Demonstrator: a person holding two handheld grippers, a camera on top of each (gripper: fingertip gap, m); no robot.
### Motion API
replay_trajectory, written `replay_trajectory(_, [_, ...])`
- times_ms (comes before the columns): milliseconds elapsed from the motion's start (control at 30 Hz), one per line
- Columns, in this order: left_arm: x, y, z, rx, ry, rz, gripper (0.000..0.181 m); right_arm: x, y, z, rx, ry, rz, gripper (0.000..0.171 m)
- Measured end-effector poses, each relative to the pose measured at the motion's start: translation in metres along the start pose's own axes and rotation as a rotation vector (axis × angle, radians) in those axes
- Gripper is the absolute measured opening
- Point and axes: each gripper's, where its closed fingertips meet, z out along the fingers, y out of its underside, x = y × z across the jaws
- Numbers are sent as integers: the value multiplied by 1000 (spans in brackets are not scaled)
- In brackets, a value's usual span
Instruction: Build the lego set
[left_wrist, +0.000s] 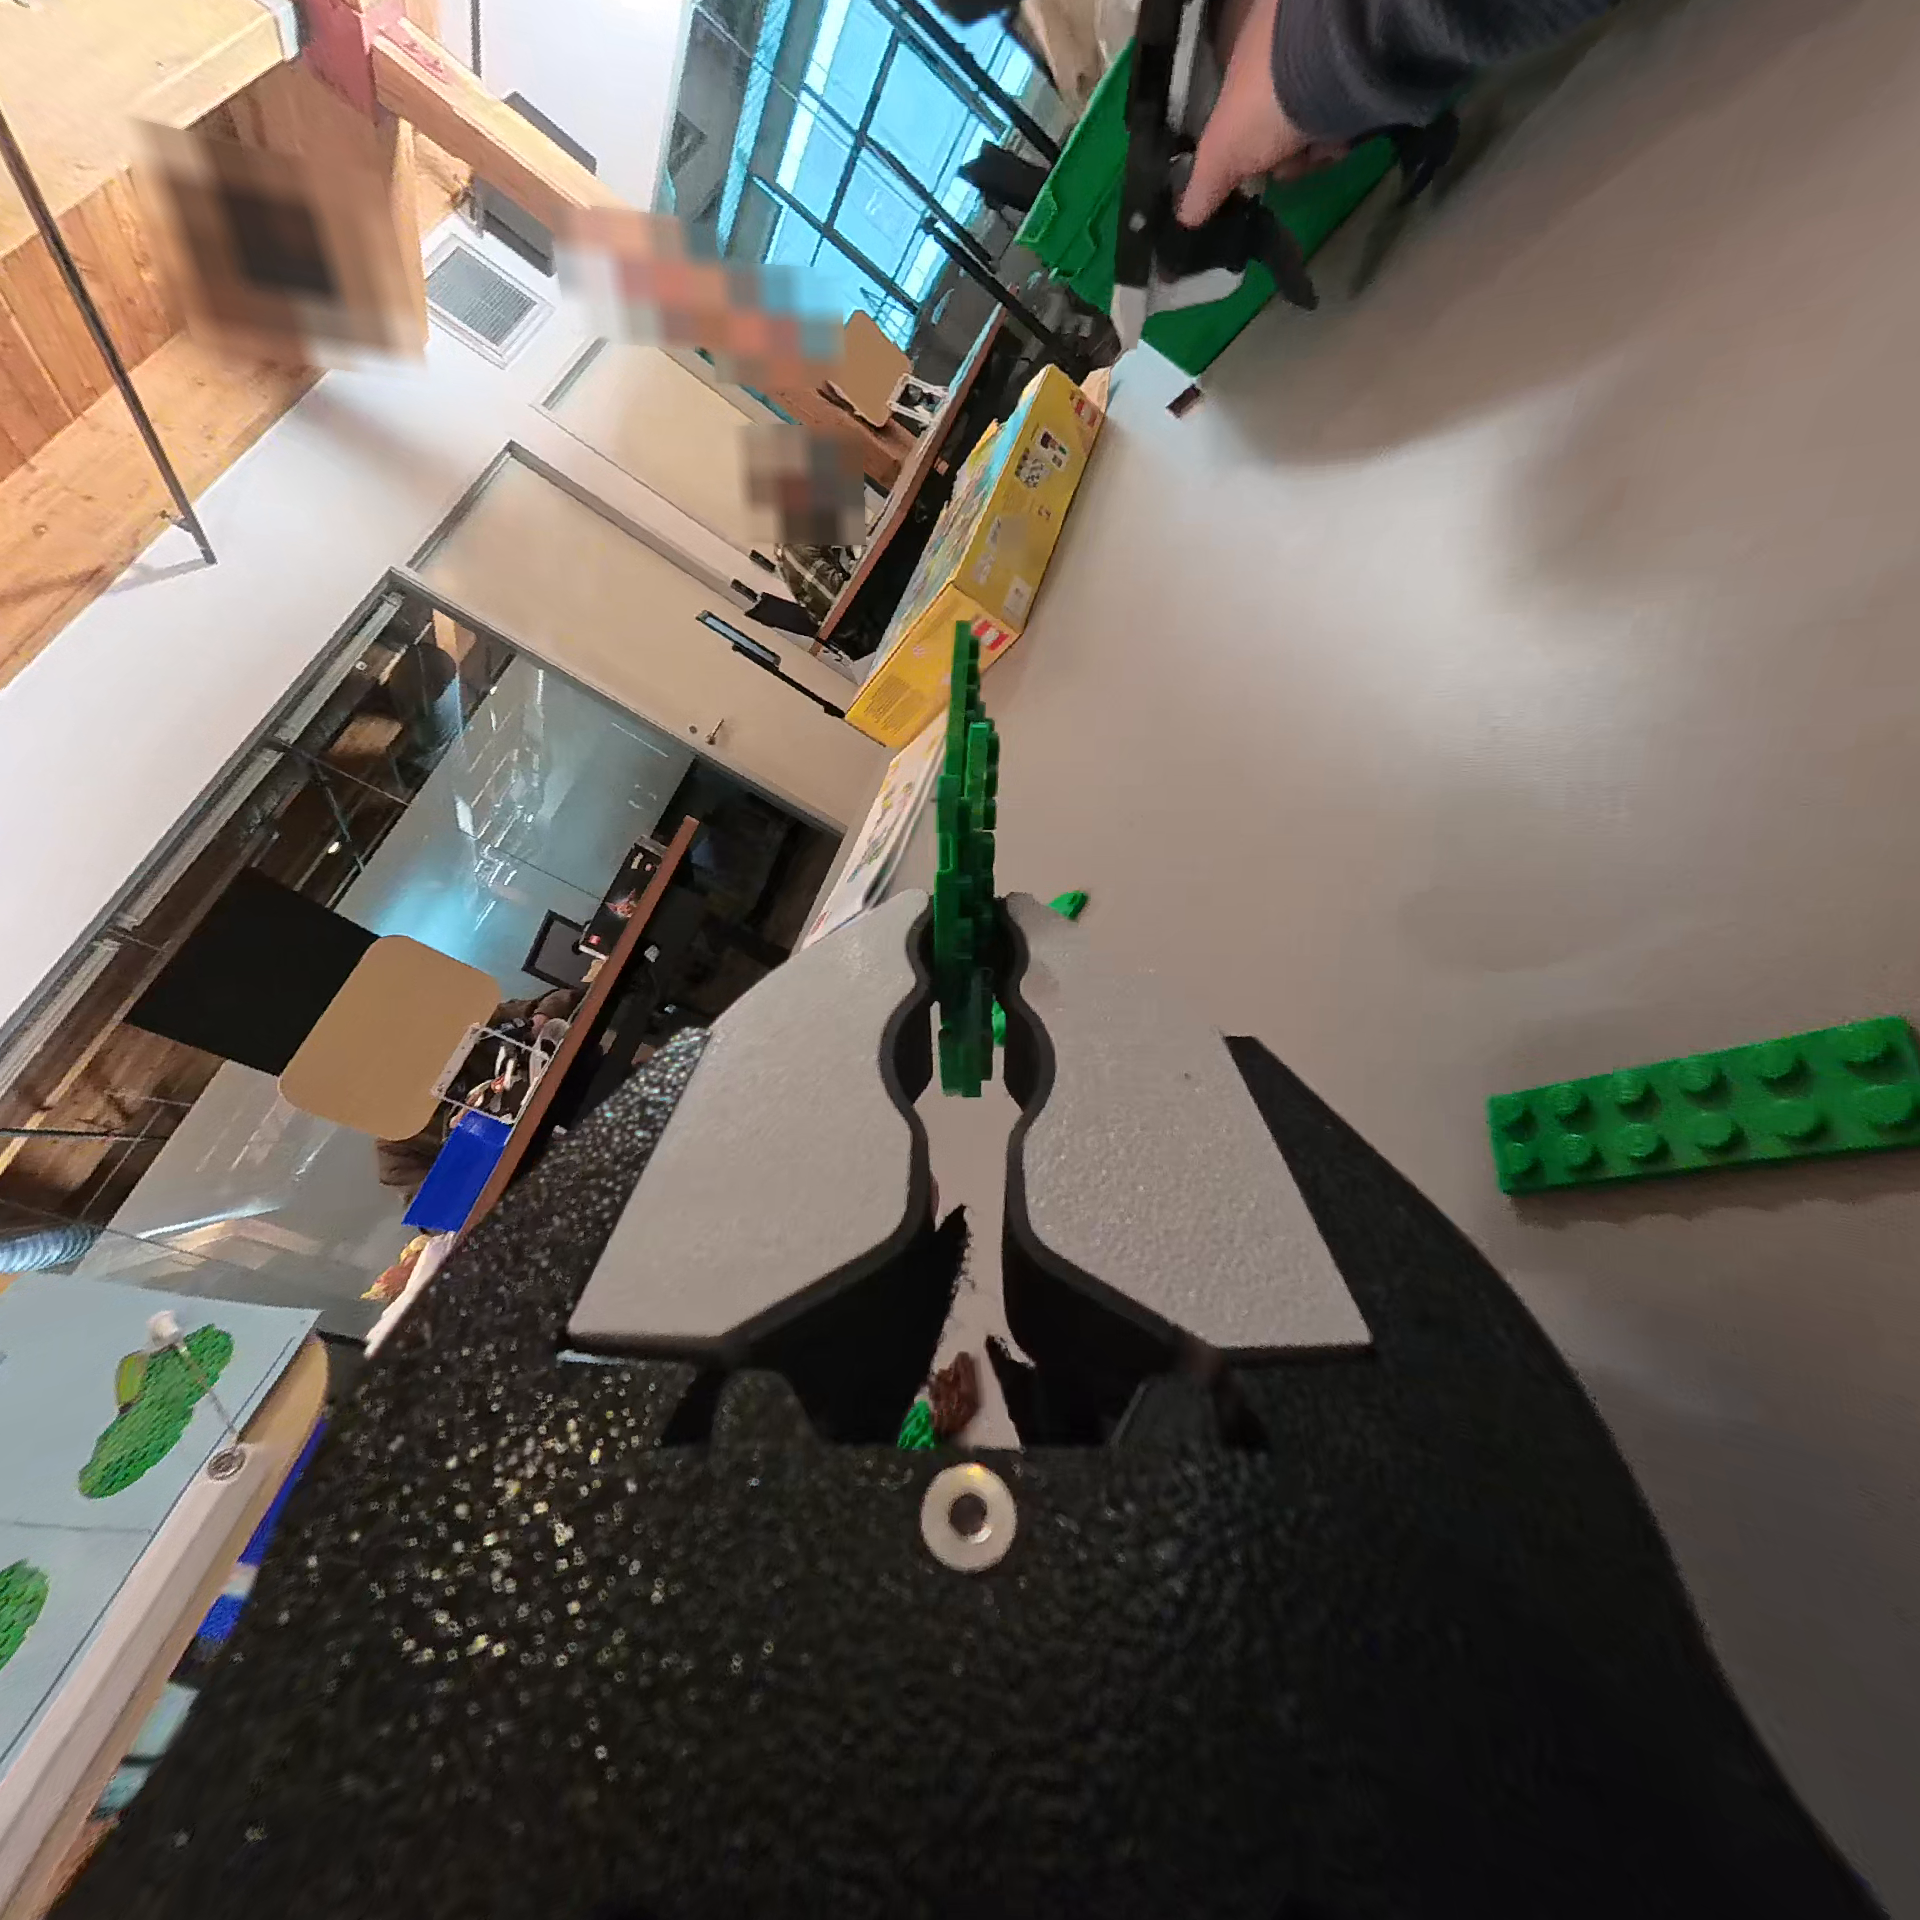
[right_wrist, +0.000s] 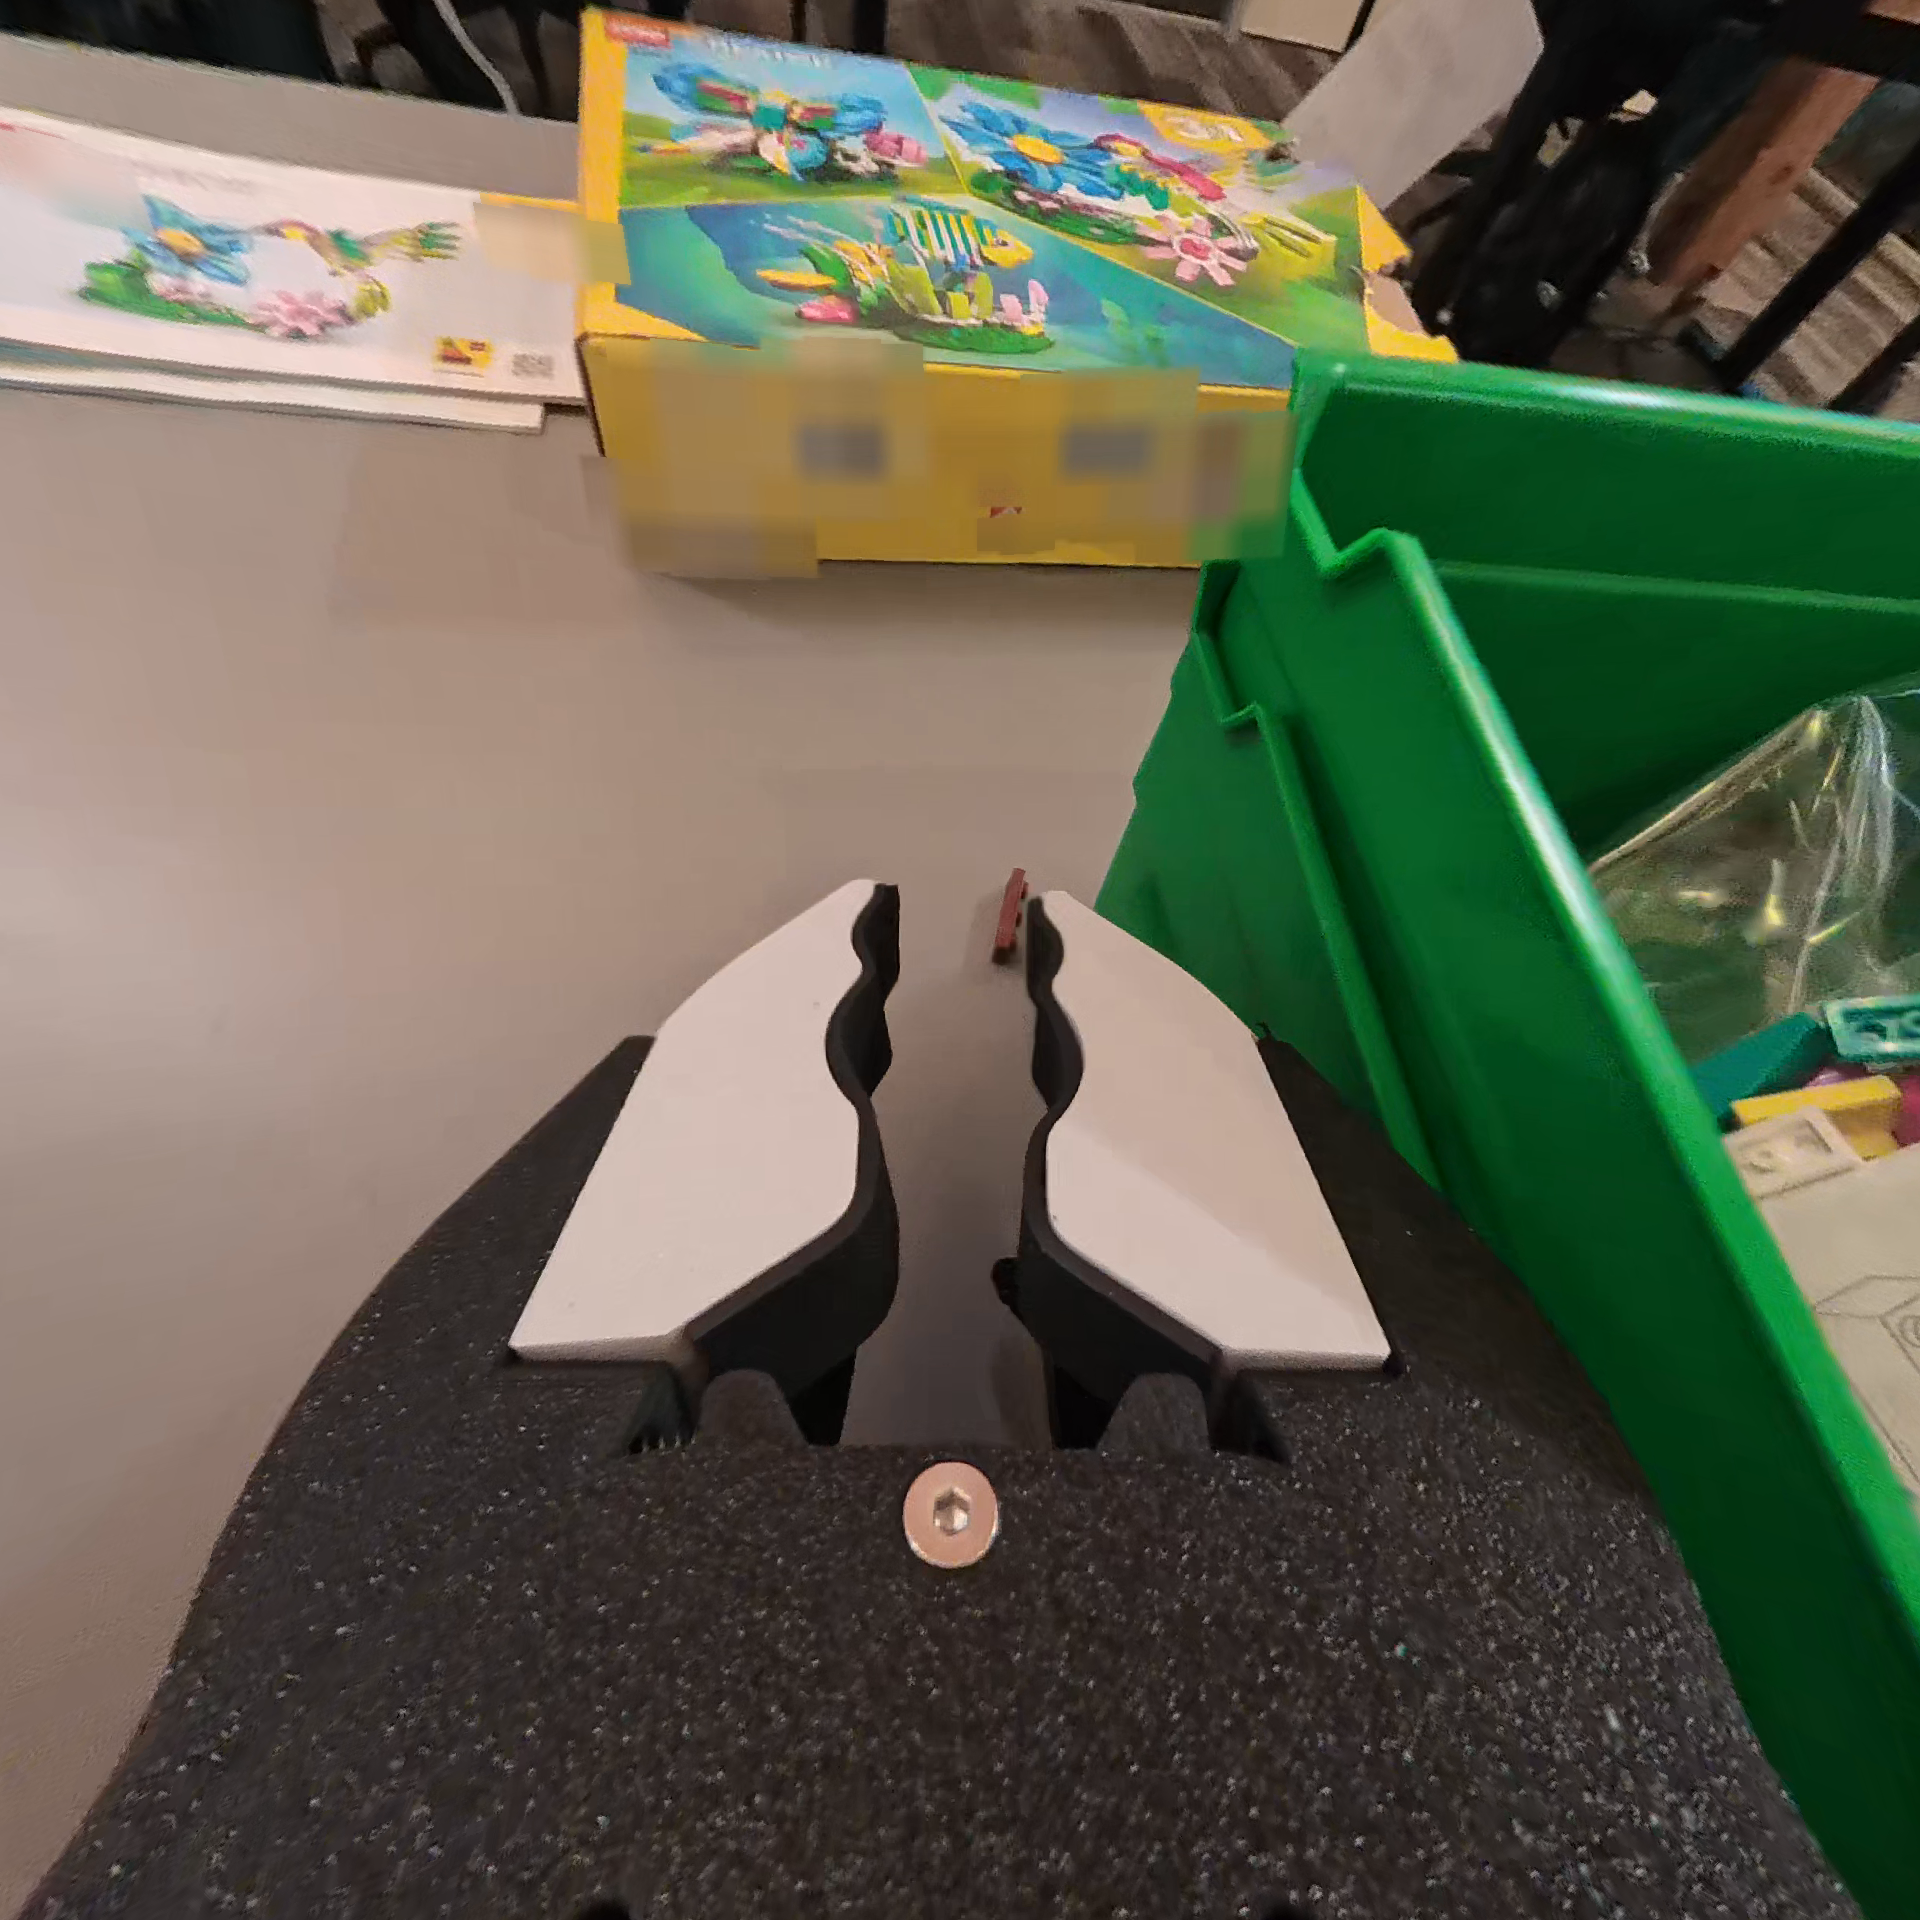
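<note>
In the left wrist view my left gripper (left_wrist: 971, 935) is shut on a green plate assembly (left_wrist: 966, 831), held on edge above the grey table. A green two-by-six plate (left_wrist: 1704, 1117) lies flat on the table to its right, and a small green piece (left_wrist: 1070, 904) lies just past the fingertips. In the right wrist view my right gripper (right_wrist: 961, 914) is open and low over the table. A small brown piece (right_wrist: 1008, 914) sits right by its right fingertip; I cannot tell whether they touch. The left wrist view shows the brown piece (left_wrist: 1184, 398) too.
A green bin (right_wrist: 1455, 831) stands right of my right gripper, holding a clear bag (right_wrist: 1766, 883) and loose pieces. The yellow set box (right_wrist: 935, 260) and an instruction booklet (right_wrist: 260, 281) lie at the table's far edge. A hand (left_wrist: 1236, 135) holds the right gripper by the bin. The gap from one gripper's tips to the other's is roughly 45 cm.
</note>
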Motion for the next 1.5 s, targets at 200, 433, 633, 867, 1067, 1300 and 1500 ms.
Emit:
replay_trajectory(200, [1, 1, 0, 4, 6, -15, 8, -6, 12, 9, -48, 30, -46, 29])
replay_trajectory(433, [-8, 6, 0, 1, -34, -74, 8, -1, 16, 12, -28, 23, -11, 26])
replay_trajectory(633, [-9, 9, 1, -4, -31, -107, 8, -1, 18, 12, -29, 29, -19, 26])
replay_trajectory(867, [-6, 9, 2, -3, -22, -111, 8, -2, 23, 13, -36, 29, 33, 29])
replay_trajectory(1067, [-6, 8, 1, 0, -18, -117, 8, 0, 25, 8, -37, 72, 82, 24])
replay_trajectory(1300, [-7, 8, 0, 4, -12, -139, 8, 7, 30, 16, -96, 137, 63, 17])
replay_trajectory(1500, [-8, 8, 0, 7, -14, -146, 8, 10, 30, 41, -198, 158, 62, 18])
